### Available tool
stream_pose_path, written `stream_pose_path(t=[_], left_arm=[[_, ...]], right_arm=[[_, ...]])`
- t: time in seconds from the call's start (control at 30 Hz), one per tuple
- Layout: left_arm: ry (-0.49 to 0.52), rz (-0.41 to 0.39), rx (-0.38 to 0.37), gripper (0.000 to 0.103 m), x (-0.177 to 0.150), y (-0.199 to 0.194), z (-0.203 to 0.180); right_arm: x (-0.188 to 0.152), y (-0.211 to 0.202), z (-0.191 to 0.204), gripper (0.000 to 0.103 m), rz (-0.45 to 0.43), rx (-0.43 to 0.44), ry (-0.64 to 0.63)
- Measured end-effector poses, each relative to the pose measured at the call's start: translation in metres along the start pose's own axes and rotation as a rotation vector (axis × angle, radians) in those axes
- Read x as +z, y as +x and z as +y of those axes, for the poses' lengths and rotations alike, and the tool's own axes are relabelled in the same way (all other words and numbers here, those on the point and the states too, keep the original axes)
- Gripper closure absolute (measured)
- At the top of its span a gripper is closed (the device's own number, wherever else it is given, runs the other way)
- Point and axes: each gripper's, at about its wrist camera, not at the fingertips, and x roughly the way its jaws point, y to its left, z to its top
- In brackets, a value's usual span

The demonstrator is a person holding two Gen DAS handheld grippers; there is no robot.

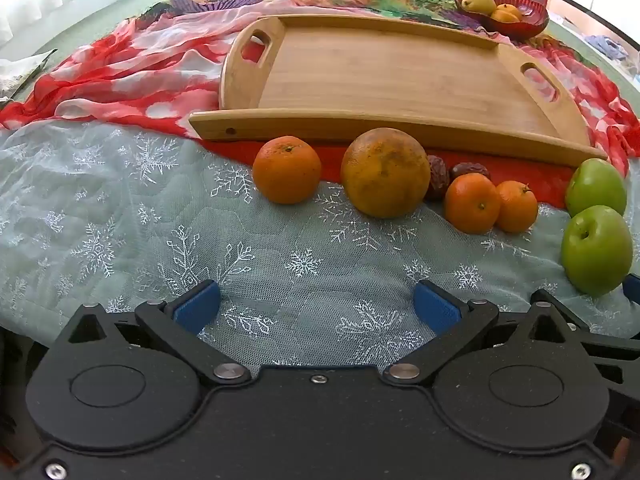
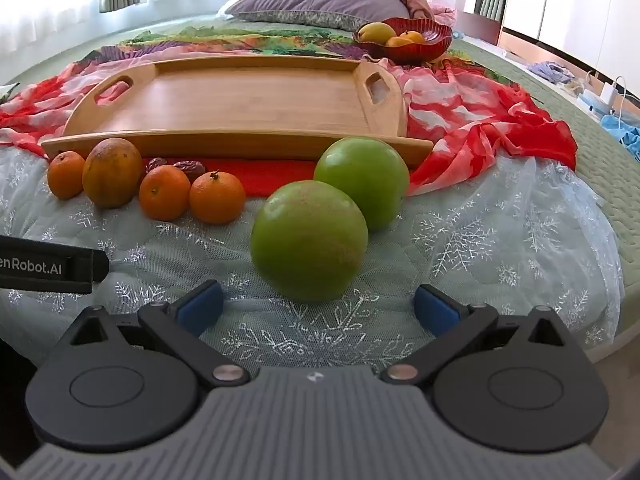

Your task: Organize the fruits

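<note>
The wooden tray (image 1: 384,76) is lying on a red patterned scarf (image 1: 132,76) on the bed, and everything else is sitting relative to it. Along the tray's near rail a row of fruit is resting: a small mandarin (image 1: 287,169) at the left end, then a large dull orange (image 1: 385,177), two dark dates (image 1: 469,169) tucked against the rail behind it, two more mandarins (image 1: 472,203) touching each other, and two green apples (image 2: 309,240) at the right end (one just behind the other, touching). Beyond the tray's far right corner a red bowl (image 2: 416,40) is holding a yellow fruit and some orange ones.

The left gripper (image 1: 316,308) is hovering over the snowflake lace cloth (image 1: 120,232) in front of the tray, its jaws spread wide and holding nothing. The right gripper (image 2: 318,308) is hovering with its jaws equally wide, the nearer apple sitting just ahead of the blue fingertips (image 2: 434,310), not touched by them.
</note>
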Motion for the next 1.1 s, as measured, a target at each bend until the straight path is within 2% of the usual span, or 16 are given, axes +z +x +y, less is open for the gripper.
stream_pose_path(t=[1.1], left_arm=[[0.004,-0.005,0.01,0.0,-0.0006,-0.0003,-0.0016]], right_arm=[[-0.0003,0.0001,0.0003,0.0,0.002,0.002,-0.001]])
